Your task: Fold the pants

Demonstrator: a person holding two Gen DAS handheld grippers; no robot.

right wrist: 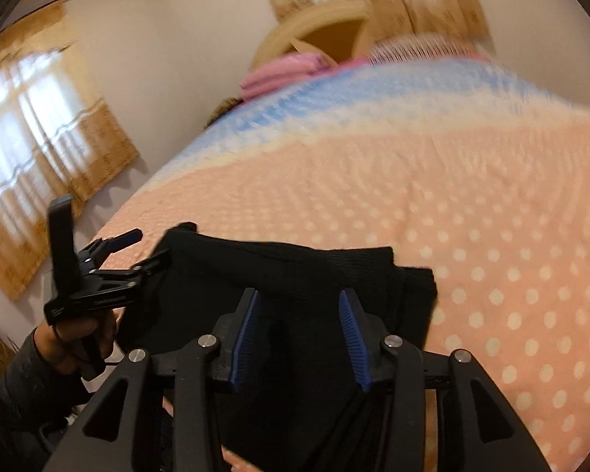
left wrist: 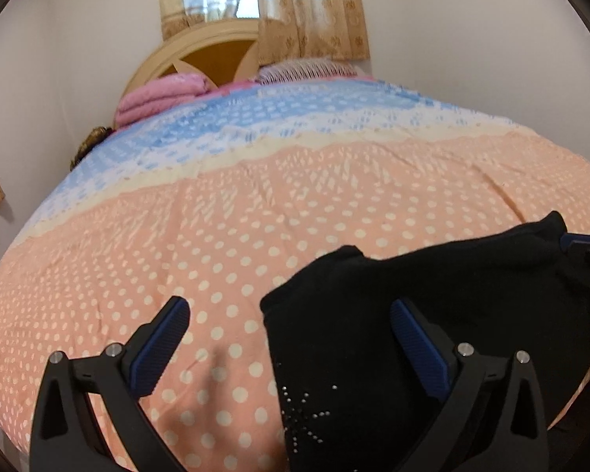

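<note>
Already the black pants point(left wrist: 444, 299) look partly gathered: they lie in a bunched, doubled heap at the near edge of the bed point(left wrist: 255, 212), on the peach dotted blanket, with one rounded folded edge pointing toward the far side. Judging from that, a first fold or two may be done, but the stack is uneven, its layers offset at the far right corner, so squaring and a final fold probably remain.

The left claw point(left wrist: 289, 316) stands wide apart, one finger over bare blanket and the other over the cloth, holding nothing. The right claw point(right wrist: 299, 310) is also apart, its blue pads hovering above the middle of the pants point(right wrist: 295, 275) without pinching them; whether the pads brush the fabric cannot be told.

Much is hard to read. The dark fabric swallows its own creases, so waistband and legs cannot be told apart. The near part of the garment is cut off below both views and hidden behind the claw frames. The right wrist view is motion-blurred. A studded pattern point(left wrist: 306, 421) shows on the cloth near the left claw.
</note>
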